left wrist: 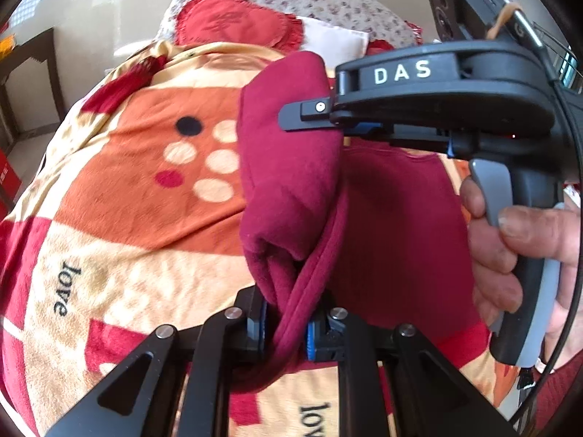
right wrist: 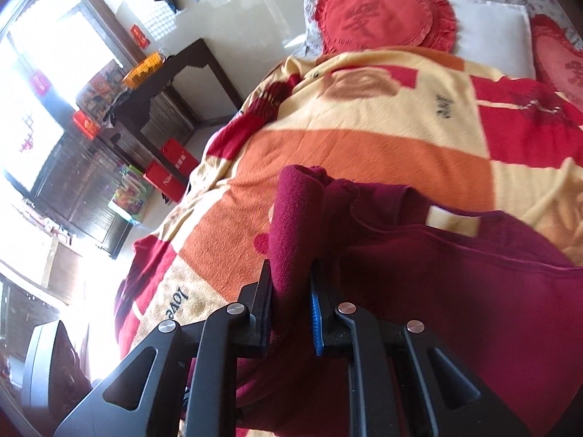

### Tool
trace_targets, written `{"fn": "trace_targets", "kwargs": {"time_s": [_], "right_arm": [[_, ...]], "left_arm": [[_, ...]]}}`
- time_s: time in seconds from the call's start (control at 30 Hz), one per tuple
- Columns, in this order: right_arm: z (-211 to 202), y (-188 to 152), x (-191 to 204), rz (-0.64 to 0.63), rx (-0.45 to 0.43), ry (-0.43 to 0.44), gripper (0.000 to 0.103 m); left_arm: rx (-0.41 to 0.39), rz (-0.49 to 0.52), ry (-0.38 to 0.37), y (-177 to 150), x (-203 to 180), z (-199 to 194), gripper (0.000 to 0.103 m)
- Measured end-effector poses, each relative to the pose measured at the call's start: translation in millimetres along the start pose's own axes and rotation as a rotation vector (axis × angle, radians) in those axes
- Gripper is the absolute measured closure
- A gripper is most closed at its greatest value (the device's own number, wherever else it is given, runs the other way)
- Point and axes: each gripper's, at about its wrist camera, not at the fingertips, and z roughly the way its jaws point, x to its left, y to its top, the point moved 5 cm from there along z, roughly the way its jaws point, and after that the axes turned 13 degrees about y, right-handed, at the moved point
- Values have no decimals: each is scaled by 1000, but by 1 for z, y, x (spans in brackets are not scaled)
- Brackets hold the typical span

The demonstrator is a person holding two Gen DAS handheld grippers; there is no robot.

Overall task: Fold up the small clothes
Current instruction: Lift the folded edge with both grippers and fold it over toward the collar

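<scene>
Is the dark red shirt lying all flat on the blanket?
No. The dark red shirt is bunched and lifted off the blanket, pinched by the left gripper and the right gripper.

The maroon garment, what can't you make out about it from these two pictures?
- Garment type: the maroon garment is bunched in both views.
- Left gripper pads: cloth covers them.
- Right gripper grip point: covered by cloth; in the left wrist view, fingertips behind the fold.
- Lower hem: cut off, right wrist view.

"DAS" on right tongs (left wrist: 317, 118); "love" on blanket (left wrist: 67, 288).
</scene>
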Motion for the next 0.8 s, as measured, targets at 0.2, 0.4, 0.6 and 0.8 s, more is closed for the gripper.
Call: {"fn": "trace_targets", "kwargs": {"time_s": [0.2,0.4,0.6,0.8], "right_arm": [[-34,-3,-13,14,-42,-13,103],[-66,-12,-34,32,-75,-27,103],[-102,-23,-62,66,-120,-46,103],[-130,-37,-92,105,-146,-79,103]], "left_arm": [[-7,37,-16,5,-32,-8,88],[-16,84,-26,4,-64,-15,88],[-28,130,-51,5,-100,-20,88],[-25,179,-73,4,-140,-17,88]]}}
